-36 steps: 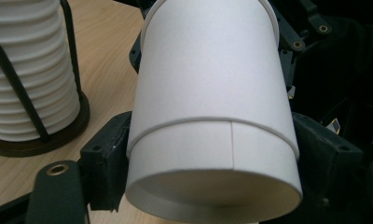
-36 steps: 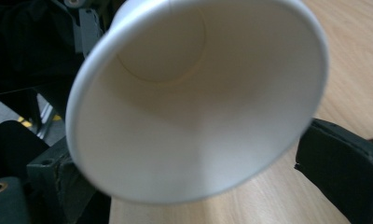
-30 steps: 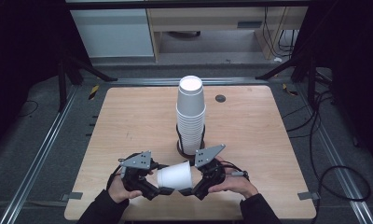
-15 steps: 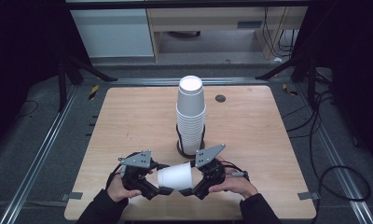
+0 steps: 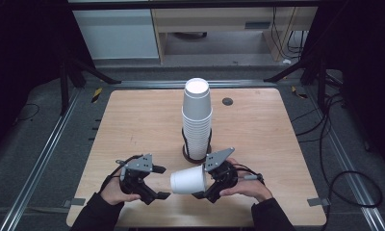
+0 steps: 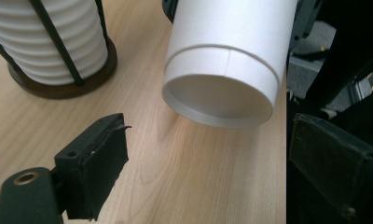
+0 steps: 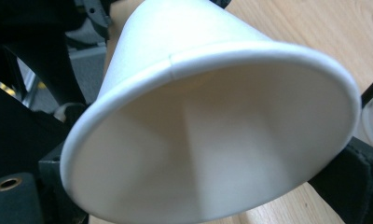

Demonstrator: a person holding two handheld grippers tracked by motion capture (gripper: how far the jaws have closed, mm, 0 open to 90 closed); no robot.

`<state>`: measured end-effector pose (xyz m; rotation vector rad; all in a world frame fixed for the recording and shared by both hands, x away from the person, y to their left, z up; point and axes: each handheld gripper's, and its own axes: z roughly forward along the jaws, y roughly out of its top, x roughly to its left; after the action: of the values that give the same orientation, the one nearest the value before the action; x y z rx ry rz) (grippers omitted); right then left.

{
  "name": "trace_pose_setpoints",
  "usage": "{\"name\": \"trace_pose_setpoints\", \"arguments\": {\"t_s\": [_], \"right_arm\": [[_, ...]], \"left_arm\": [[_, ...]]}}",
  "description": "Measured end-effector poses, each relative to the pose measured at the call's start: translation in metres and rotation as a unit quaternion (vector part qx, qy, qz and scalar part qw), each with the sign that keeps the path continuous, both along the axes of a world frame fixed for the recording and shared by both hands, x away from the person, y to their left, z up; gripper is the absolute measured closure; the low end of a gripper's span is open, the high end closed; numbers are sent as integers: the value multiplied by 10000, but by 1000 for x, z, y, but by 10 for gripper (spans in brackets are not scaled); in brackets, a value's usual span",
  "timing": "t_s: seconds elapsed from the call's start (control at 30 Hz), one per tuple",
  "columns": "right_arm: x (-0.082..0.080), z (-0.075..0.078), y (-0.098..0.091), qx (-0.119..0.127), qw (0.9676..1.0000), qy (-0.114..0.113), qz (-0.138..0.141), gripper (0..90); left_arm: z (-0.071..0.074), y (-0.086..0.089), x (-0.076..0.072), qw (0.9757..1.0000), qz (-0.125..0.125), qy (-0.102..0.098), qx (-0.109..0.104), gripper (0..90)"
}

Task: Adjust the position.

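High view: cup point(image 5: 188, 180) sideways, base leftward

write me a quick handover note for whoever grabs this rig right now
Right tool: shut on the single paper cup, held on its side above the table, base toward the left tool.
Left tool: open, empty, jaws apart just short of the cup's base.
Cup stack: upside down in its black holder, mid-table.
Done: one cup is off the stack.
Left: probably pass or place that cup, then carry on with the stack.
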<state>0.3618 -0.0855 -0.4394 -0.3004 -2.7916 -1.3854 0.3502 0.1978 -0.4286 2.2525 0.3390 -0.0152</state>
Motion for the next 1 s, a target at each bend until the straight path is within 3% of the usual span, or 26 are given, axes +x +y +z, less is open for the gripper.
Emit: {"name": "trace_pose_setpoints", "arguments": {"t_s": [0.03,0.07,0.17,0.2,0.3,0.4,0.6,0.8,1.0], "right_arm": [[1,-4,2,-163,9999,-16,-1,75],[1,-4,2,-163,9999,-16,-1,75],[0,-8,9,-437,9990,-58,2,74],[0,-8,9,-437,9990,-58,2,74],[-2,-11,19,-603,9981,-48,113,74],[-4,-11,26,-632,9978,-34,196,74],[-6,-13,38,-704,9970,-36,318,74],[-7,-10,41,-510,9981,-48,331,74],[-7,-12,41,-546,9978,-27,373,71]], "left_arm": [[-3,-3,-1,9999,-34,-7,159,106],[-3,-3,-1,9999,-34,-7,159,104],[-8,-12,-3,9988,-94,-68,468,102],[-8,-12,-3,9988,-94,-68,468,102],[-13,-23,-7,9968,-190,-140,759,103],[-16,-29,-9,9953,-237,-192,920,103],[-19,-35,-12,9940,-311,-218,1024,147],[-19,-35,-12,9943,-291,-196,1005,195],[-20,-35,-12,9934,-326,-181,1080,224]]}}
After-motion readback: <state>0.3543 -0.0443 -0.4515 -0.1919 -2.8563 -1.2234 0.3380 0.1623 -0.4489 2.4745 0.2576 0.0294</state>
